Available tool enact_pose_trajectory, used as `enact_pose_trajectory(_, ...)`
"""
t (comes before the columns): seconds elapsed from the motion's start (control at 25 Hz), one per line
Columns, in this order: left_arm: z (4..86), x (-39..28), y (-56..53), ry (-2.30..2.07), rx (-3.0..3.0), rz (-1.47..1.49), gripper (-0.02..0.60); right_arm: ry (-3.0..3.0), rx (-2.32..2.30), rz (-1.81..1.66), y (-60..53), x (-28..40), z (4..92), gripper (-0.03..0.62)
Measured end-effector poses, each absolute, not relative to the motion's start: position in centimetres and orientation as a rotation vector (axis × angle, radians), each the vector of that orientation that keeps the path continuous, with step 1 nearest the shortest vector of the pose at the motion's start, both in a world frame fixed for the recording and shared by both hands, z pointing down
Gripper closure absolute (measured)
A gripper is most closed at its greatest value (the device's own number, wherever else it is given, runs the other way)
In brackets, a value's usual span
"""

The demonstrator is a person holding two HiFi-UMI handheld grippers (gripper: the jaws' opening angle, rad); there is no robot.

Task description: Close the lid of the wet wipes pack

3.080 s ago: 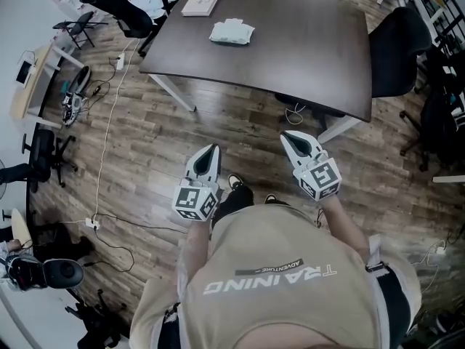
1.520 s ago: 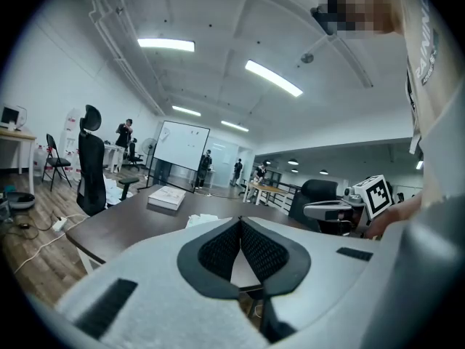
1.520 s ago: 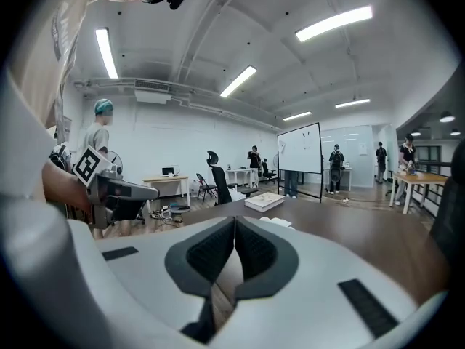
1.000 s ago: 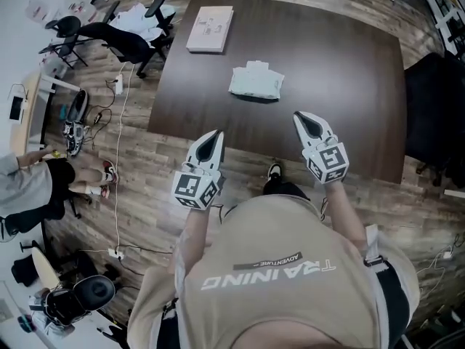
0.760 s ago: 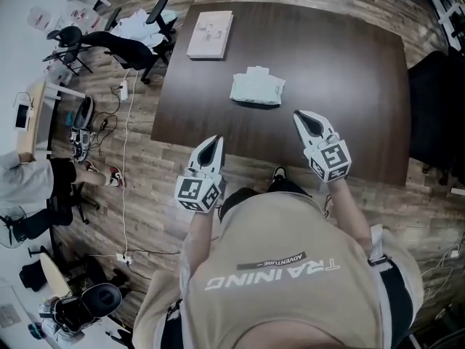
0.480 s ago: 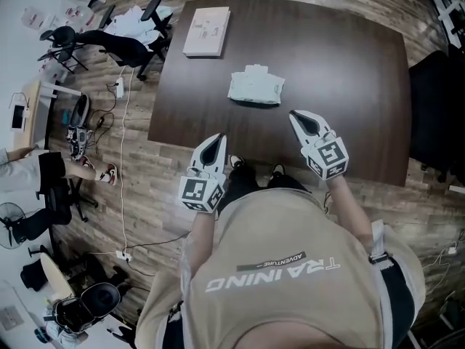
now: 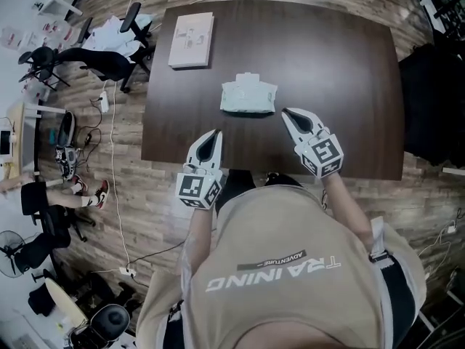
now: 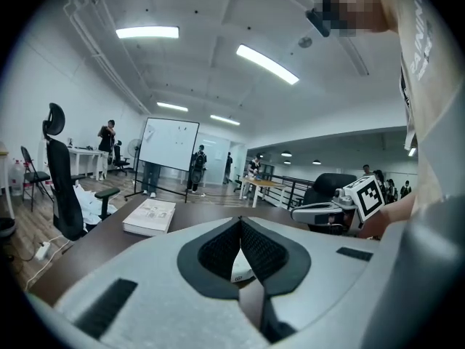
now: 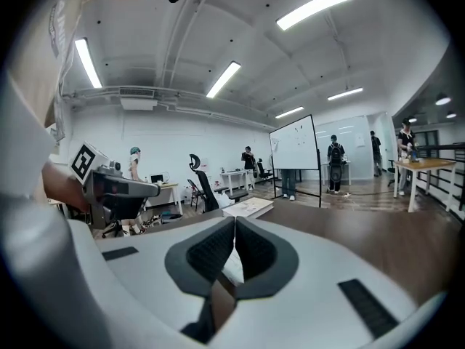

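Booklet (image 7: 191,40) well beyond wipes pack (image 7: 248,97)

The table (image 7: 334,71) has been approached. Some three seconds earlier both grippers were held over the floor, well short of the table's near edge. Now the left gripper (image 7: 214,132) is held just over that edge, and the right gripper (image 7: 286,112) has been carried further in, above the tabletop. The wet wipes pack (image 7: 248,96) at the table's middle, formerly well ahead of the right gripper, is now approached closely at its near right corner.
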State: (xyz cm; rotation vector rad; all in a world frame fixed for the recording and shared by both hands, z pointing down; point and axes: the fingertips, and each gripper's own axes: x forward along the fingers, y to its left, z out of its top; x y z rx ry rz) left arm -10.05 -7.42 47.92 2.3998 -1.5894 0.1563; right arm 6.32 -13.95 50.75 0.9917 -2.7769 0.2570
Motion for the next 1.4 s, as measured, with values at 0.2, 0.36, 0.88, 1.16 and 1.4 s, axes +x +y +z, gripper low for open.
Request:
enact_pose_trajectory(0.2, 47.5, -11.6, -10.8, -1.544, 2.419, 0.121, 0.571, -2.734, 1.001, 0.253, -16.2, 4.5, 50.5, 0.58)
enact_pose_trajectory(0.36, 47.6, -13.8, -13.1, -1.513, 2.426, 0.097, 0.571, -2.714, 1.025, 0.24, -17.9, 2.6, 50.8, 0.579)
enact_pose_trajectory(0.88, 50.3, -16.4, -19.4, -1.203, 2.549, 0.103, 0.571, -2.576, 1.234, 0.247, -20.4, -1.9, 50.5, 0.579)
enact_pose_trajectory(1.16, 51.5, -15.8, -21.2, -1.099, 2.562, 0.11, 0.571, -2.519, 1.306, 0.264, -19.4, -1.8, 49.8, 0.579)
enact_pose_trajectory(1.4, 52.6, -13.5, -22.2, -1.044, 2.563, 0.165, 0.571, -2.463, 1.327, 0.301, -19.3, 0.2, 51.2, 0.579)
